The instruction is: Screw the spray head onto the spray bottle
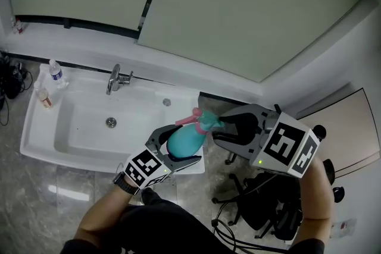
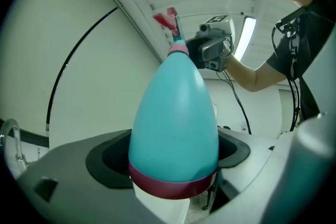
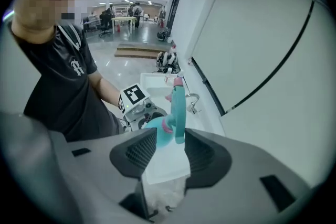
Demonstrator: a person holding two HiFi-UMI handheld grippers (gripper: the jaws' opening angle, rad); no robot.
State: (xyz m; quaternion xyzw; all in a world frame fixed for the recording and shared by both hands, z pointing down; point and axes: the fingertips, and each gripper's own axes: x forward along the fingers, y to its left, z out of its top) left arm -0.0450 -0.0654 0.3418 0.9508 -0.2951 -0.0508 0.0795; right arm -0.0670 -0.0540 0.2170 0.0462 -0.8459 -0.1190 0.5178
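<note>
The left claw (image 1: 177,150) is closed on the body of the teal spray bottle (image 1: 186,138), over the 4 o'clock corner of the sink (image 1: 77,128). The spray head (image 1: 203,121) sits on the bottle's top, at 1 o'clock from the body. It is between the jaws of the right claw (image 1: 215,131), which stand apart without pressing it.

Here's my left gripper (image 1: 178,149): pale grey shell, black ribbed pads (image 2: 107,162), and at the back the left cube (image 1: 143,168), white with black square markers. There's a black watch (image 1: 124,183) on that wrist. Over to my right gripper (image 1: 219,129): same grey shell, same black ribbing inside the jaws. The right cube (image 1: 290,149) shows bold black squares on white, with a small green light (image 1: 260,162) glowing just beside it. And me: a black short-sleeved T-shirt (image 3: 58,86), a white emblem (image 3: 77,67) on the chest, and thin black cables (image 2: 287,26) looping down from the shoulder.
</note>
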